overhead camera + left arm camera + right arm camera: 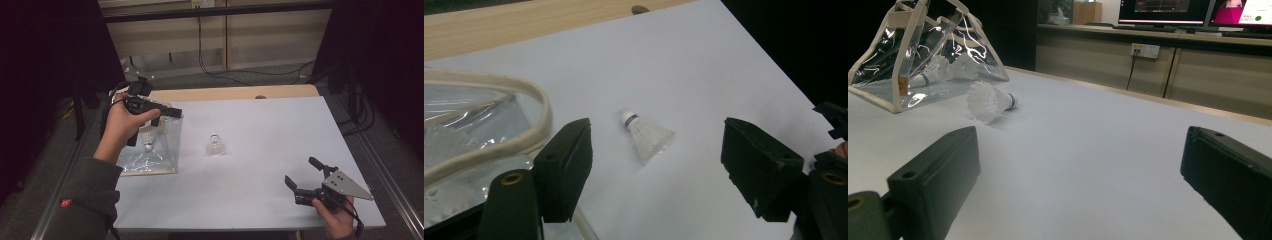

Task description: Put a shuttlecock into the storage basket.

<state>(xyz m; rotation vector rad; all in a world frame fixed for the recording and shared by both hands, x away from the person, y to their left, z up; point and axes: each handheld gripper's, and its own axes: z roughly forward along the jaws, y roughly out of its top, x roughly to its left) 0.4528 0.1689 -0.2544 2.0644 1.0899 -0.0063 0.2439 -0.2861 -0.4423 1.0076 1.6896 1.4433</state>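
Observation:
A white shuttlecock (215,145) (649,135) (988,102) lies on its side on the white sheet, near the middle. To its left stands a clear plastic bag (150,152) (923,50) with a cream trim (499,145), and at least one shuttlecock (148,140) is inside it. My left gripper (167,116) (659,165) hovers over the bag's top right corner, jaws open with nothing between them. My right gripper (300,172) (1078,180) rests low at the front right, wide open and pointing toward the loose shuttlecock.
The white sheet (270,135) covers a wooden table whose bare strip (225,92) shows at the back. Cables (235,75) lie on the floor behind. Dark curtains flank both sides. Monitors (1168,10) stand on a far counter.

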